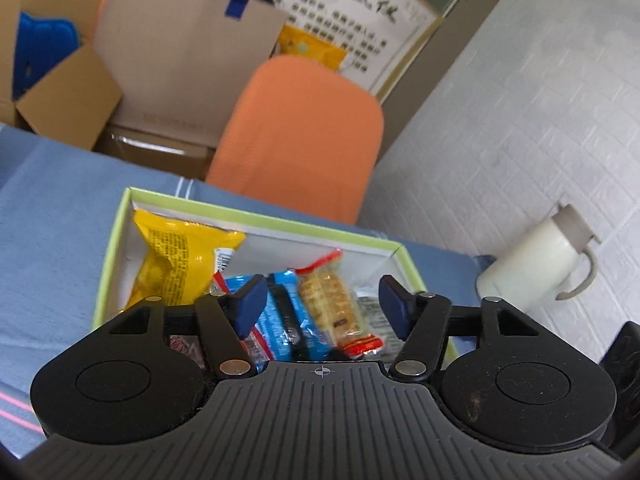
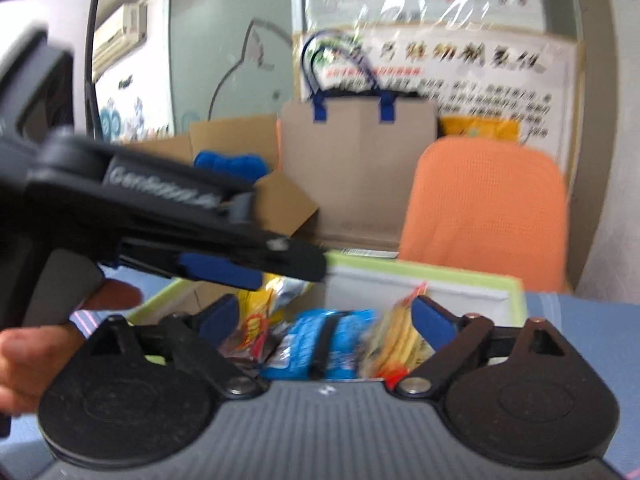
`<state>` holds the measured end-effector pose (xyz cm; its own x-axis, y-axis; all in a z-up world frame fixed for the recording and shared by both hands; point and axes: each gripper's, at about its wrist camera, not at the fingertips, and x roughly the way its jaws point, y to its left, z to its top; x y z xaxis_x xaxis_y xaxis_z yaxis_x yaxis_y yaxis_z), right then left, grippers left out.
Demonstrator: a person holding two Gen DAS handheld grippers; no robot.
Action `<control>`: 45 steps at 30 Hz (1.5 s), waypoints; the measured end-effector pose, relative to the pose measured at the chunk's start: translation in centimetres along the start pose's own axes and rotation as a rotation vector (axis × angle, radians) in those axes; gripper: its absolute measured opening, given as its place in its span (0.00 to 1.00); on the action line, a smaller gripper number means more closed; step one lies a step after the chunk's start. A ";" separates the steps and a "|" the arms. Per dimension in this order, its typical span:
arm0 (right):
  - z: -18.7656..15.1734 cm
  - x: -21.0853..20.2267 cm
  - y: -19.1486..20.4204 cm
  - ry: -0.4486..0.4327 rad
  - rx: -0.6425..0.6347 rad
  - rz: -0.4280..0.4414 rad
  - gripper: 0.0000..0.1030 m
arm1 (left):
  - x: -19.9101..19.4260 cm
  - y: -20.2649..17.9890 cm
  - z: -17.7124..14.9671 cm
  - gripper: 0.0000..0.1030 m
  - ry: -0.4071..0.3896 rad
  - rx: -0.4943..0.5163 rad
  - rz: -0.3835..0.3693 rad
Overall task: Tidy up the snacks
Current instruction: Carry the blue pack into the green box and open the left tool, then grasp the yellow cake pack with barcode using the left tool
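A: How do the jaws stand?

B: The left gripper [image 1: 322, 304] has its jaws apart, and nothing is between the blue pads [image 1: 250, 306]. They hang above the snacks and touch none. The right gripper [image 2: 326, 322] has its jaws wide apart too, also empty, over the same snacks.

A: Where are the snacks?

B: All lie inside the box [image 1: 256, 218], which has a light green rim and white walls. In the left wrist view a yellow bag [image 1: 176, 258] lies at the left side of the box. Beside it is a blue packet [image 1: 296, 320], then a clear pack of biscuits [image 1: 334, 300] with red ends. The right wrist view shows the same blue packet [image 2: 328, 338] in the middle, but blurred.

A: What is around the box?

B: The box stands on a bench with a blue cloth [image 1: 52, 216]. Behind it is an orange chair [image 1: 304, 136], then a brown paper bag [image 1: 188, 52] with blue handles. A white jug [image 1: 540, 256] stands at the right, near the wall. In the right wrist view a hand [image 2: 24, 356] holds the left gripper.
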<state>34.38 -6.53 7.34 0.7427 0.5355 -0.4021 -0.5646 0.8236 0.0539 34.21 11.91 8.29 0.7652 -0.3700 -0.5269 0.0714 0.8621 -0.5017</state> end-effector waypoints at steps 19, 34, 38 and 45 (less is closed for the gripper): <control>-13.4 -10.4 6.3 0.180 0.063 0.039 0.91 | -8.9 1.3 -14.2 0.59 0.106 -0.118 -0.058; -15.3 -13.5 9.5 0.197 0.145 -0.073 0.91 | -8.9 -0.8 -18.1 0.72 0.225 -0.114 -0.097; -15.6 -12.7 9.3 0.234 0.177 -0.139 0.91 | -8.6 -1.0 -18.4 0.72 0.232 -0.121 -0.075; -16.6 -11.9 10.8 0.295 0.055 -0.173 0.99 | -8.3 -0.2 -18.3 0.72 0.239 -0.146 -0.068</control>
<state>13.44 -7.07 -2.49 0.6853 0.3163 -0.6559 -0.4128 0.9108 0.0079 16.13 8.44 0.21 0.5881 -0.5113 -0.6267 0.0111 0.7799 -0.6259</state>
